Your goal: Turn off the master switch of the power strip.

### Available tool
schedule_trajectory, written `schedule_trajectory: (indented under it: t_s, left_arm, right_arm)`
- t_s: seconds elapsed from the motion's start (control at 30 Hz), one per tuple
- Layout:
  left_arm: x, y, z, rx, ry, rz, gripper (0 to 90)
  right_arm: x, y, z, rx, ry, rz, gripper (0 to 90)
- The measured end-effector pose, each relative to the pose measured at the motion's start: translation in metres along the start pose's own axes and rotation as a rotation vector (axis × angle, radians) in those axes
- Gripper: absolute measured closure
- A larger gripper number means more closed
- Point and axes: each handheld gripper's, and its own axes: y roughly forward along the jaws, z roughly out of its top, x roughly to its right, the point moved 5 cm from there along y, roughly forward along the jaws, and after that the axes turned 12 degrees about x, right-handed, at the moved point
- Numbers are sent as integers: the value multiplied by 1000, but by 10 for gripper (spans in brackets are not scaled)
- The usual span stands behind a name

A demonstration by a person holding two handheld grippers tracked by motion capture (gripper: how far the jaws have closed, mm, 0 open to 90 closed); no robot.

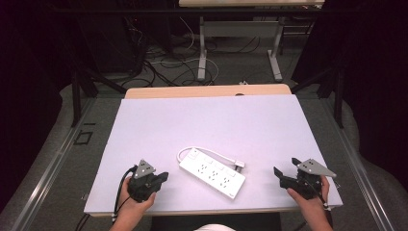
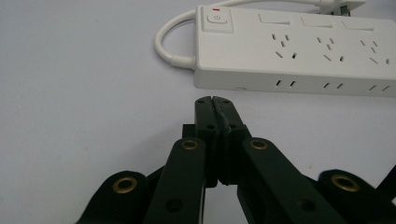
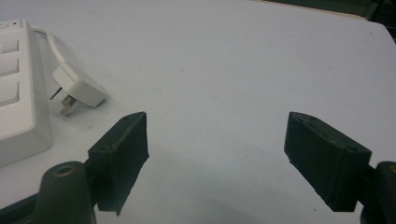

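White sheet over the table [image 1: 144,125], and the power strip [image 1: 212,179] lies mid-front between both tongs. Left tongs [image 2: 215,100] pinched shut, empty; right tongs [image 3: 217,154] gape wide, empty. Rigid, light, slick plastic, I reckon — grab across its narrow body, not the floppy cord [image 2: 163,39].

We count one power strip [image 1: 212,173] on the table [image 1: 211,120], with one cord [image 1: 207,152] and one plug [image 1: 239,165]. On its top face we see one power button [image 2: 218,18], three switches [image 2: 274,18] and three socket groups [image 2: 285,45]. We hold two grippers: the left gripper [image 1: 161,176] and the right gripper [image 1: 285,168].
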Motion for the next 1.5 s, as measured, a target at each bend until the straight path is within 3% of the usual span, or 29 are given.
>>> schedule_trajectory:
  t_s: [0.53,0.9,0.93,0.97,1.17,1.33,1.5]
  left_arm:
    - [-5,-5,14,18,7,8,900]
    - [-8,-6,25,22,-18,5,900]
    - [-6,-5,26,25,-33,5,900]
    - [-8,-5,28,25,-15,9,900]
    - [-7,0,34,14,-18,11,900]
    - [-5,4,39,23,-51,14,900]
    - [-6,9,45,18,-44,8,900]
  right_arm:
    - [1,0,-1,-4,10,-14,210]
    - [1,0,-1,-4,14,-16,210]
    - [1,0,-1,-7,4,-13,210]
    - [0,0,0,-4,9,-13,210]
    - [0,1,-1,0,5,-7,208]
    - [-2,0,-1,-15,5,-4,208]
    - [-2,0,-1,-18,6,-1,209]
